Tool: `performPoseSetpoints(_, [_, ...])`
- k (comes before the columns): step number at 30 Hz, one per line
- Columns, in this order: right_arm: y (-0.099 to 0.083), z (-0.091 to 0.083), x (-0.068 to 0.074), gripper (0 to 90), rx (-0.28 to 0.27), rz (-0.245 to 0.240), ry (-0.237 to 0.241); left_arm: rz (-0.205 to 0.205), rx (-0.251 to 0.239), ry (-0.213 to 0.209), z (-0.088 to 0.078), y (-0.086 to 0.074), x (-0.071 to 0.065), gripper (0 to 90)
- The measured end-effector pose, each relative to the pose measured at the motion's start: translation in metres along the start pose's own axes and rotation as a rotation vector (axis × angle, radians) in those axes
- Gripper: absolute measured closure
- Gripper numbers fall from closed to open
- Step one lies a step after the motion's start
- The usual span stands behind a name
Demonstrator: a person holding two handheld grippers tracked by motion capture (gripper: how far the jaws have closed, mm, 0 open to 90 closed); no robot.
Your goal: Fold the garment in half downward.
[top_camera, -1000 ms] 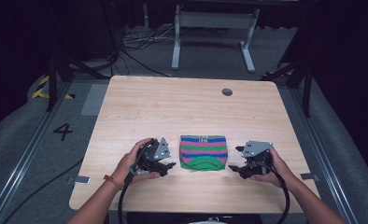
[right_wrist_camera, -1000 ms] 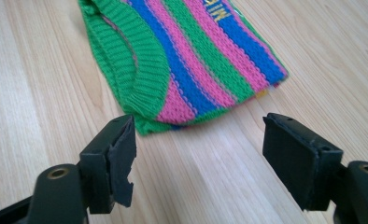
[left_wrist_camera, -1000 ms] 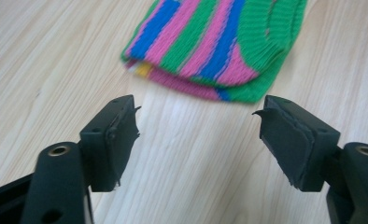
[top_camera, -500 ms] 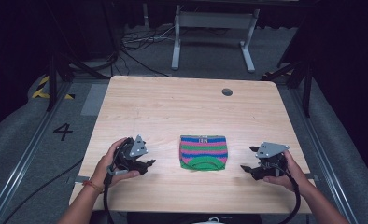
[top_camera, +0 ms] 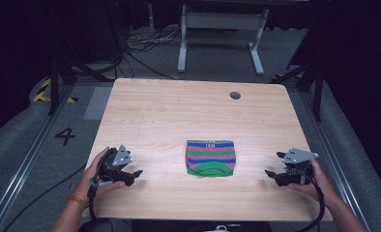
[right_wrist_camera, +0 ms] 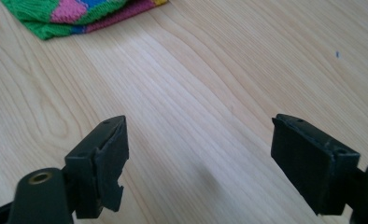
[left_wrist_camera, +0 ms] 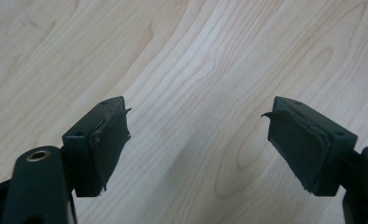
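The high view is dim and soft, the floor around the lit wooden table nearly black at the frame's edges. Both gripper views are bright and evenly lit, wood grain sharp mid-frame, near jaws slightly blurred, with faint soft shadows beneath them.

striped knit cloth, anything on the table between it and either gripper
Nothing visible. In the high view, bare wood lies between the striped knit cloth and the left gripper, and between it and the right gripper. Both grippers are open and empty.
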State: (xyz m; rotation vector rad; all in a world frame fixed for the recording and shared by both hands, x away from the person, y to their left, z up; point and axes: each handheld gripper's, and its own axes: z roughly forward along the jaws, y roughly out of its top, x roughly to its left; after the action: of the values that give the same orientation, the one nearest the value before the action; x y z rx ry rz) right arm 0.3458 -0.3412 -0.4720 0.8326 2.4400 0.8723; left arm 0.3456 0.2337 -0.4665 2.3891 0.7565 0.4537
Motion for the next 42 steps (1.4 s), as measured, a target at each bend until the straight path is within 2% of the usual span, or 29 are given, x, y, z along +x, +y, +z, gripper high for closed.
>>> performPoseSetpoints(3, [-0.008,-0.005,-0.004,19.8,-0.002,0.015,-0.008,-0.025,-0.003,-0.013,-0.005,-0.011,0.004,19.6])
performPoseSetpoints(5, [-0.019,-0.011,-0.008,19.8,0.0,0.044,-0.026,-0.045,-0.003,-0.019,-0.007,-0.02,0.005,19.3])
performPoseSetpoints(7, [-0.021,-0.013,-0.009,19.7,0.002,0.052,-0.029,-0.057,0.0,-0.02,-0.008,-0.024,0.005,19.3])
performPoseSetpoints(9, [-0.03,-0.02,-0.012,19.4,-0.018,0.094,-0.017,-0.072,-0.007,-0.03,-0.009,-0.029,0.005,18.4])
performPoseSetpoints(13, [-0.046,-0.025,-0.015,18.6,-0.001,0.125,-0.019,-0.098,0.007,-0.034,-0.01,-0.04,0.002,17.9])
performPoseSetpoints(15, [-0.056,-0.028,-0.016,18.3,0.001,0.138,-0.021,-0.118,-0.006,-0.053,-0.011,-0.046,0.002,17.7])
performPoseSetpoints(16, [-0.06,-0.029,-0.016,18.3,-0.003,0.153,-0.021,-0.149,-0.021,-0.068,-0.012,-0.053,0.002,17.8])
performPoseSetpoints(17, [-0.062,-0.03,-0.016,18.3,-0.005,0.169,-0.022,-0.161,-0.025,-0.072,-0.012,-0.056,0.002,17.7])
performPoseSetpoints(21, [-0.073,-0.031,-0.014,18.2,-0.012,0.205,-0.013,-0.187,-0.039,-0.082,-0.013,-0.066,0.001,17.3])
performPoseSetpoints(22, [-0.078,-0.032,-0.014,18.1,-0.017,0.228,-0.013,-0.199,-0.052,-0.075,-0.015,-0.07,0.001,16.2])
performPoseSetpoints(24, [-0.08,-0.032,-0.014,18.2,-0.02,0.237,-0.015,-0.204,-0.057,-0.065,-0.016,-0.072,0.001,16.2])
performPoseSetpoints(26, [-0.086,-0.032,-0.014,17.5,-0.036,0.287,-0.011,-0.203,-0.051,-0.05,-0.016,-0.072,0.0,15.8])
performPoseSetpoints(28, [-0.088,-0.032,-0.016,16.6,-0.031,0.31,-0.018,-0.212,-0.051,-0.043,-0.016,-0.072,-0.001,15.1])
performPoseSetpoints(30, [-0.088,-0.032,-0.016,16.4,-0.03,0.308,-0.019,-0.217,-0.051,-0.039,-0.016,-0.072,-0.001,15.0])
performPoseSetpoints(34, [-0.088,-0.032,-0.015,16.3,-0.03,0.309,-0.02,-0.251,-0.05,-0.004,-0.016,-0.072,-0.003,16.0])
performPoseSetpoints(42, [-0.088,-0.032,-0.015,16.3,-0.03,0.309,-0.02,-0.27,-0.046,0.015,-0.015,-0.071,-0.004,15.9])
